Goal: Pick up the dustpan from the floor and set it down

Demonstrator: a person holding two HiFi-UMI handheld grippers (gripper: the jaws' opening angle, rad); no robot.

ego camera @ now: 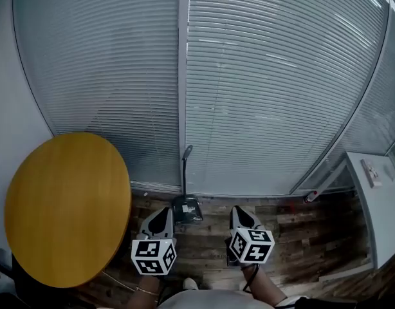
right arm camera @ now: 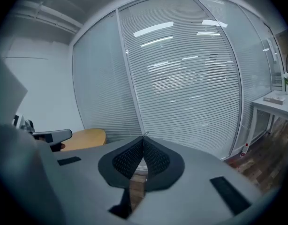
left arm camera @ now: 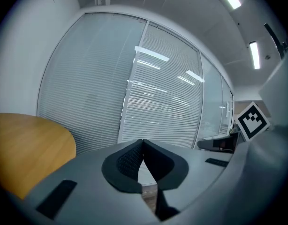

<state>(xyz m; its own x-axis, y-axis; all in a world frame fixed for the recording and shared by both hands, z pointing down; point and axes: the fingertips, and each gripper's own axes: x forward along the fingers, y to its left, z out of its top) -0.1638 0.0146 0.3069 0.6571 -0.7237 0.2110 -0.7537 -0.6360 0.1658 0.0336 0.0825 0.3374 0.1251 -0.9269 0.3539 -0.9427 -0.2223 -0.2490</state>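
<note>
The dark plastic dustpan [ego camera: 187,209] stands on the wood-plank floor [ego camera: 300,230] against the slatted blind wall [ego camera: 268,108], with its long handle upright. It is just ahead of the left tongs [ego camera: 164,212] and farther from the right tongs [ego camera: 238,211]. Both are pressed together and empty. A round yellow bench [ego camera: 62,205] stands to the left.

Dustpan [ego camera: 186,210]: one is counted.
Grippers: two are counted, the left gripper [ego camera: 164,212] and the right gripper [ego camera: 238,211].
Round wooden table [ego camera: 67,205]: one is counted.
White desk [ego camera: 377,205]: one is counted.
</note>
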